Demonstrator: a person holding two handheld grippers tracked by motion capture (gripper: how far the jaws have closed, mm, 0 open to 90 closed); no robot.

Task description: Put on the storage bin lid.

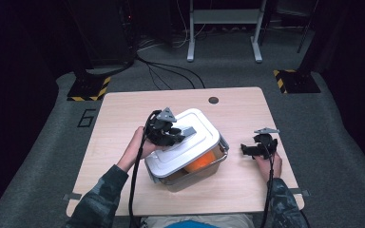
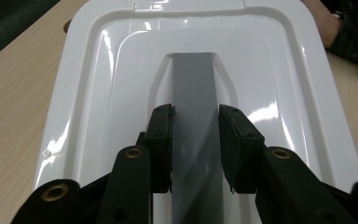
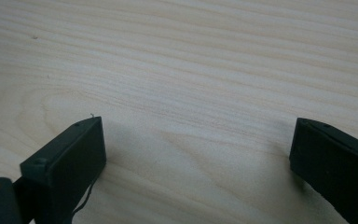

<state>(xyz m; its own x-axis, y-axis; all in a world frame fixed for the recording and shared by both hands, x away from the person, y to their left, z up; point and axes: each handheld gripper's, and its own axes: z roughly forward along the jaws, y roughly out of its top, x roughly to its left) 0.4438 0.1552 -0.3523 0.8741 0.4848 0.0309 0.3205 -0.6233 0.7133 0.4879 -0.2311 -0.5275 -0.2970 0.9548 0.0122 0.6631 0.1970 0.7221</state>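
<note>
Centrally on the wooden surface (image 1: 123,118), a clear container (image 1: 195,173) with something orange (image 1: 200,163) inside is topped by a white lid (image 1: 183,142). Its grey handle (image 2: 196,93) is pinched between the jaws of the left gripper (image 2: 196,144). Well apart to the right, the right gripper (image 3: 196,154) is held low over bare wood, its jaws spread wide with nothing between them.

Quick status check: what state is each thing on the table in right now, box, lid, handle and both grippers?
Clear plastic storage box: on the wooden table, an orange thing inside.
White glossy plastic lid: on the box, tilted.
Grey flat handle strip: lying in the lid's recess, clamped between jaws.
Left gripper: shut on the handle strip.
Right gripper: open, nothing between the jaws, over bare table beside the box.
</note>
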